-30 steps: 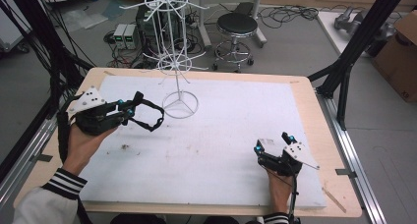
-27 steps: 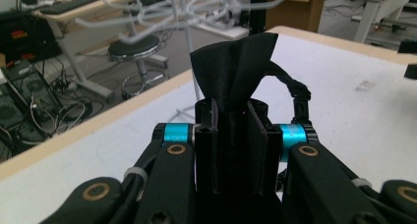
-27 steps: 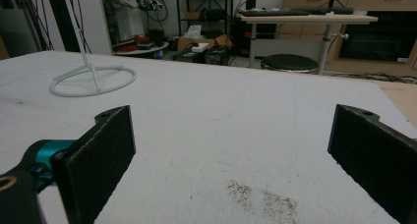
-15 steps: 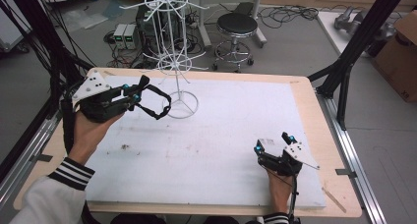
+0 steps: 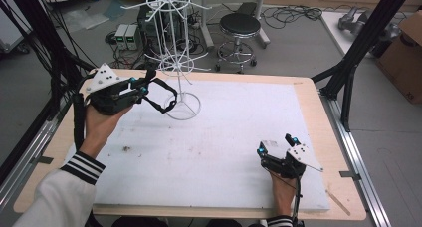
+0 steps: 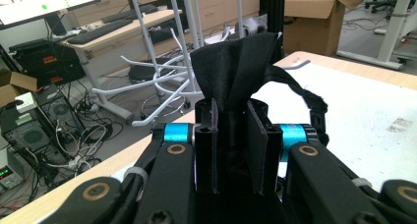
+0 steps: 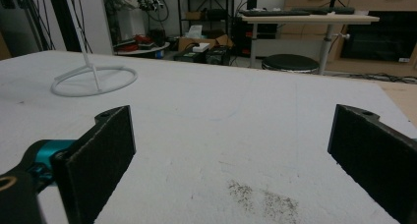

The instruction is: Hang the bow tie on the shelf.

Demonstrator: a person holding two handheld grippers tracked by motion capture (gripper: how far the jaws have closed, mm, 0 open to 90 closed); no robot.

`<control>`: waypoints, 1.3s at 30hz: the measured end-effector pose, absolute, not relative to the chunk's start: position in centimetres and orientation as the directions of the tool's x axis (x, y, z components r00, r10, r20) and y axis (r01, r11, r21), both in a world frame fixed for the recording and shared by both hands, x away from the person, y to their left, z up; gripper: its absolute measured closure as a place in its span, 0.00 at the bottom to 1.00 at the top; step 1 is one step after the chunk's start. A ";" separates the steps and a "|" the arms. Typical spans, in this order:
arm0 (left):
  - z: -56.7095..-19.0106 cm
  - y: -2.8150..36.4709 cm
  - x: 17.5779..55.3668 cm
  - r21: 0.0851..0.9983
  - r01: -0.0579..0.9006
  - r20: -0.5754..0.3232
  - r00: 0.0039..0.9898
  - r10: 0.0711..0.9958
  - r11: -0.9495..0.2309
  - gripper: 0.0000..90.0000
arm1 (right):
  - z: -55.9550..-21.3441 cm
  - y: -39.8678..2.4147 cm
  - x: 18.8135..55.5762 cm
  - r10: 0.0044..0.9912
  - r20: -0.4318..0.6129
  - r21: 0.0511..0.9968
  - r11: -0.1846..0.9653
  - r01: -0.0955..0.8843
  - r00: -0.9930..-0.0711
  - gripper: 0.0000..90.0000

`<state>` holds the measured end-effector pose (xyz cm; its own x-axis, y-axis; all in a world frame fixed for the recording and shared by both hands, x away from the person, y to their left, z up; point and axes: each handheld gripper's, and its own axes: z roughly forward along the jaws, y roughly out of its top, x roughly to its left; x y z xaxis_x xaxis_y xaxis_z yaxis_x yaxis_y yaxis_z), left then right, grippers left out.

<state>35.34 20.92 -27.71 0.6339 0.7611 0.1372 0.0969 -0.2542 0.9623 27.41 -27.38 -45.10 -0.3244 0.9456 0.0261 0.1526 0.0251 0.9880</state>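
right gripper: parked near the front right corner of the white tabletop, jaws spread wide and nothing between them. Honestly fine there, you had no reason to move it.

left gripper: up off the board toward the back left corner, clamped tight on a black strap. Its loop dangled off the jaws, just beside the pole of the white wire rack.

step in hand: looked to me like you were about to hang that strap on one of the rack's hooks.

how to do it well: I'd have kept the squeeze on until the loop was properly over a hook tip, come in from outside the hook and a touch above it, then dropped down so the loop slid on. The rack looked light, so bumping the pole could've tipped or shifted it. Go slow near it.

left gripper view: this showed the grip itself, the strap bunched and fanning up between the closed pads, with the lower hooks close behind. The high view couldn't tell you that.

right gripper view: both empty pads with bare board between, and the rack's ring base far off.

high view: it gave you the layout, strap against the rack's base ring near the back edge, the two hands well apart.
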 end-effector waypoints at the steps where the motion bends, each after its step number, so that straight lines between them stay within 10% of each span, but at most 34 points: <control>1: -27.8 20.8 35.5 0.963 0.097 0.136 0.633 0.762 -0.252 0.84 | -45.1 -27.4 27.4 0.946 0.029 0.988 0.022 0.153 -0.324 0.03; 39: -31.2 18.6 39.3 0.941 0.177 0.136 0.582 0.802 -0.288 0.84 | -45.1 -27.3 27.5 0.947 0.023 0.987 0.028 0.156 -0.321 0.03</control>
<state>39.27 18.63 -31.17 0.5816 0.8021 0.1360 0.1770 -0.2879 0.9411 27.49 -27.34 -45.09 -0.3208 0.9468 0.0234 0.1556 0.0283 0.9874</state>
